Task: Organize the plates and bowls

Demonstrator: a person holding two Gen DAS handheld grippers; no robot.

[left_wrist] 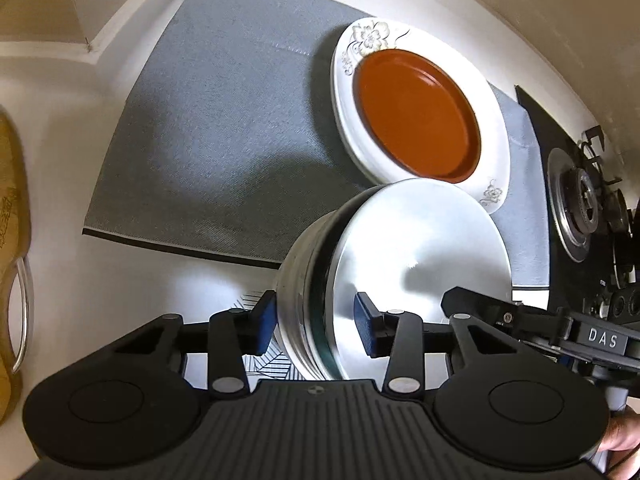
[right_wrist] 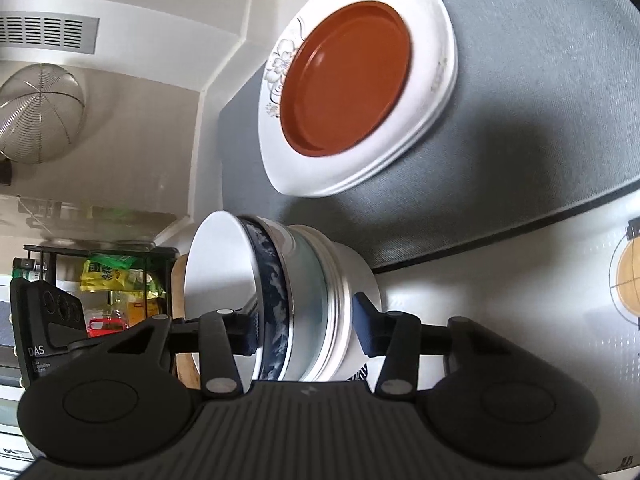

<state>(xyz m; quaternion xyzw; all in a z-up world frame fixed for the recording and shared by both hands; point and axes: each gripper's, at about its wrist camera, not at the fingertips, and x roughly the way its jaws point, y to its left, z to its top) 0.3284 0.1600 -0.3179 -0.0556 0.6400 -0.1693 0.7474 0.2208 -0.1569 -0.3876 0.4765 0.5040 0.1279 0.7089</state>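
Note:
A stack of nested bowls (left_wrist: 400,272) is held between both grippers just off the near edge of the grey mat (left_wrist: 208,140). My left gripper (left_wrist: 316,326) is shut on the stack's rim from one side. My right gripper (right_wrist: 308,334) is shut on the same stack (right_wrist: 296,300) from the other side; it shows white, blue-patterned and steel rims. A brown plate (left_wrist: 416,116) lies on stacked white floral plates (left_wrist: 492,148) on the mat, just beyond the bowls. They also show in the right wrist view (right_wrist: 348,80).
A gas stove burner (left_wrist: 576,204) sits right of the mat. A wooden board (left_wrist: 12,240) with a metal loop lies at the left. A wire strainer (right_wrist: 40,112) hangs on the wall, and a rack with packets (right_wrist: 116,280) stands behind. A wooden trivet (right_wrist: 628,280) lies on the counter.

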